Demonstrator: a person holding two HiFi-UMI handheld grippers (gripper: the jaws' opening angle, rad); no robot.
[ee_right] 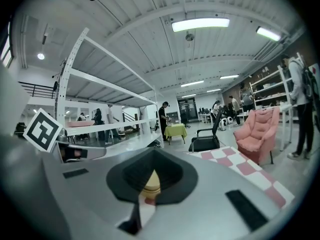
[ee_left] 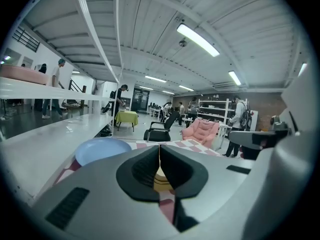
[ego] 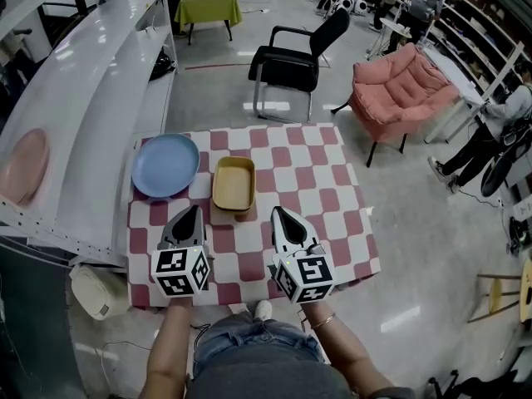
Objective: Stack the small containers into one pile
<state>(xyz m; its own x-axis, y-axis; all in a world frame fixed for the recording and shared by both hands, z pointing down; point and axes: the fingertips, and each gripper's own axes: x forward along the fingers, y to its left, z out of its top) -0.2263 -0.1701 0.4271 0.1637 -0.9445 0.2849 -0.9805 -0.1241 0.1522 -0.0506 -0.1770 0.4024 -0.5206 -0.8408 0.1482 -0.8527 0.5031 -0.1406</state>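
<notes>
The yellow containers (ego: pixel 233 184) sit as one pile on the checkered table (ego: pixel 337 214), just right of a blue plate (ego: pixel 165 165). The left gripper (ego: pixel 193 213) and right gripper (ego: pixel 278 213) hover near them, fingers pressed together, holding nothing

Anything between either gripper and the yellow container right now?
Nothing visible. Only bare checkered cloth lies between the left gripper, the right gripper and the container. The blue plate sits to the container's left, off both paths. Both grippers are shut and empty.
</notes>
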